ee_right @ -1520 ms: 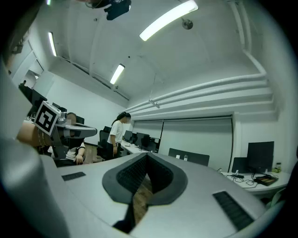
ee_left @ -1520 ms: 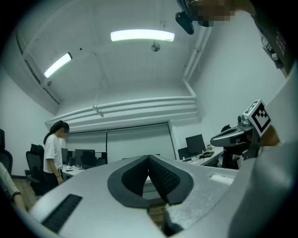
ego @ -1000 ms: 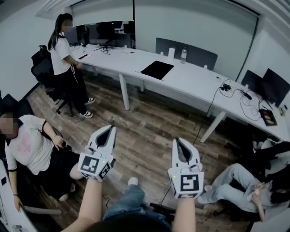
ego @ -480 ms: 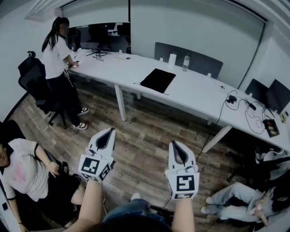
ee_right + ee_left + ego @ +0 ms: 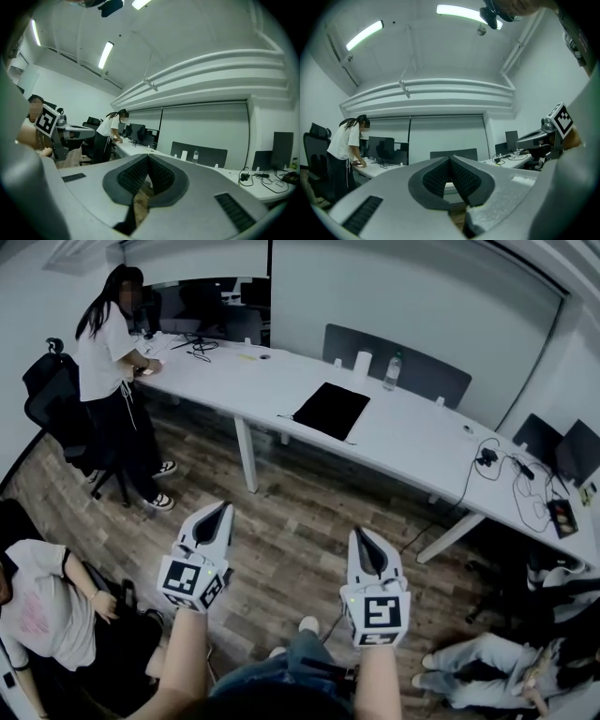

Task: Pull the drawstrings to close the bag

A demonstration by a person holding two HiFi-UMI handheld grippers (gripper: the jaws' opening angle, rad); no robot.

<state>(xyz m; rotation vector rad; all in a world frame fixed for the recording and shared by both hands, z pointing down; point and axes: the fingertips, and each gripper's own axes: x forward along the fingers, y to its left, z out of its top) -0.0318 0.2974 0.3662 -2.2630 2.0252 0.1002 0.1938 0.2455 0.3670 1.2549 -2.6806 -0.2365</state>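
Both sets of tongs are up over the wooden floor (image 5: 291, 512), side by side and well apart; the left tongs (image 5: 225, 507) are pinched tight, pads together, nothing between them; the right tongs (image 5: 357, 533) are just the same, closed and empty; both point towards the long white counter (image 5: 422, 442); over there a flat black bag (image 5: 330, 411), if that is what it is, lies on the counter top, well clear of both tongs; a bottle (image 5: 392, 371) stands near the counter's far edge; one person (image 5: 105, 352) stands bent over the counter's left end; another seated person (image 5: 37, 606) is low at the left.
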